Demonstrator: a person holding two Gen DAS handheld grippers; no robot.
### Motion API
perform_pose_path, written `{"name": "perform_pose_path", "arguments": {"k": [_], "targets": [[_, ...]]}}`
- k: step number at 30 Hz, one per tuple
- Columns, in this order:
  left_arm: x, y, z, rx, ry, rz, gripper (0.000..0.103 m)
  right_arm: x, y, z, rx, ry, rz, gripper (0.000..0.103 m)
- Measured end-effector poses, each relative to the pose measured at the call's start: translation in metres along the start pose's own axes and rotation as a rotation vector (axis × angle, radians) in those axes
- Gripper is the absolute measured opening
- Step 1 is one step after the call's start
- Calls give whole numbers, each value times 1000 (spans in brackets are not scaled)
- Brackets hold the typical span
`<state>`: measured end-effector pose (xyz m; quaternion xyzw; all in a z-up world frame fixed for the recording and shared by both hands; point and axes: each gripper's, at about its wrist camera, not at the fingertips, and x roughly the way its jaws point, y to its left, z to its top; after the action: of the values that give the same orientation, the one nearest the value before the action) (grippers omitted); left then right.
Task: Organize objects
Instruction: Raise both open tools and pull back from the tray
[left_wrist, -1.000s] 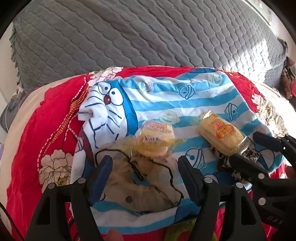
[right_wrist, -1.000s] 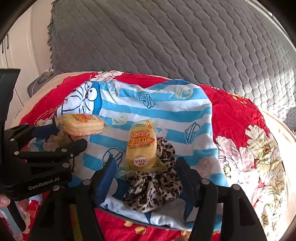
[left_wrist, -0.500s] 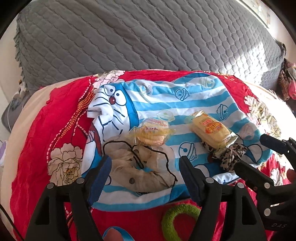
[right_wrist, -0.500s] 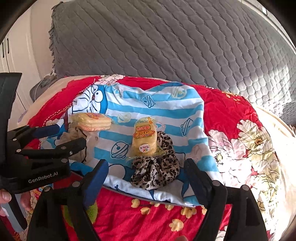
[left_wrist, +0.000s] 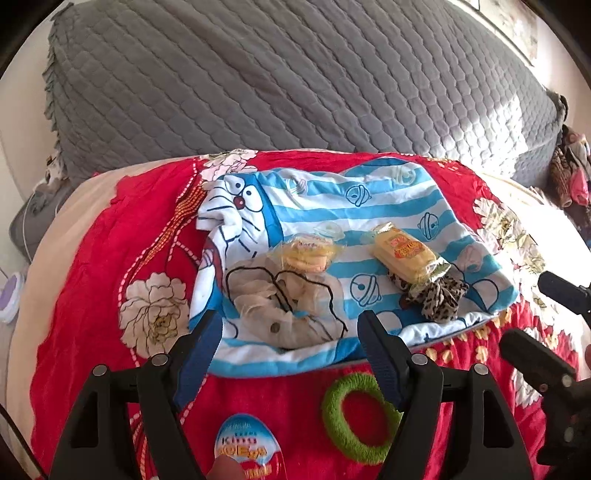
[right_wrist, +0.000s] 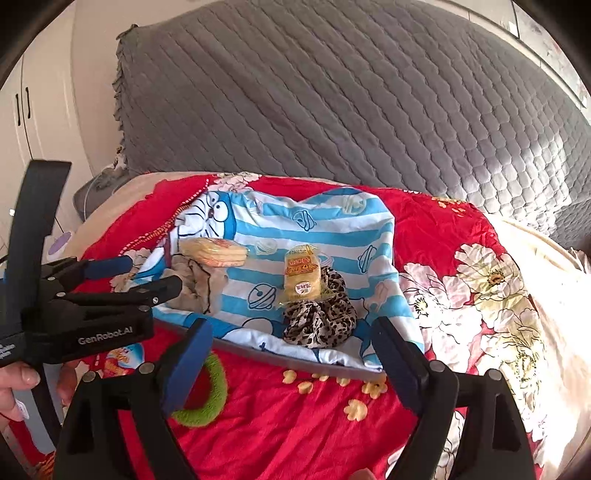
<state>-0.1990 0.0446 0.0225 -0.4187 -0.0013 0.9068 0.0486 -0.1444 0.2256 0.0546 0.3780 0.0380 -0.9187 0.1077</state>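
"GenRobot.AI" on the left hand-held gripper (right_wrist: 155, 278), "King" on the egg-shaped packet (left_wrist: 242, 445), snack wrappers' print unreadable

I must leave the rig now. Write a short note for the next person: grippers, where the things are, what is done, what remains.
Left gripper: open, holding nothing.
Right gripper: jaws have just been opening, nothing between them.
On the blue striped cartoon cloth: one yellow snack pack leaning on the beige scrunchie, another snack pack lying on the leopard scrunchie.
On the red floral blanket, off the cloth: green scrunchie and a chocolate egg.
Done: two snack-and-scrunchie pairs are placed.
Left, probably: the green scrunchie and the egg.
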Motion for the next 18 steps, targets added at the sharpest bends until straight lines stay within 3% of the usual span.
{"name": "perform_pose_path", "arguments": {"k": [18], "targets": [[-33,-6,-17,29,-22,-5,78,-28,11,-13,0,-14,13,94]]}}
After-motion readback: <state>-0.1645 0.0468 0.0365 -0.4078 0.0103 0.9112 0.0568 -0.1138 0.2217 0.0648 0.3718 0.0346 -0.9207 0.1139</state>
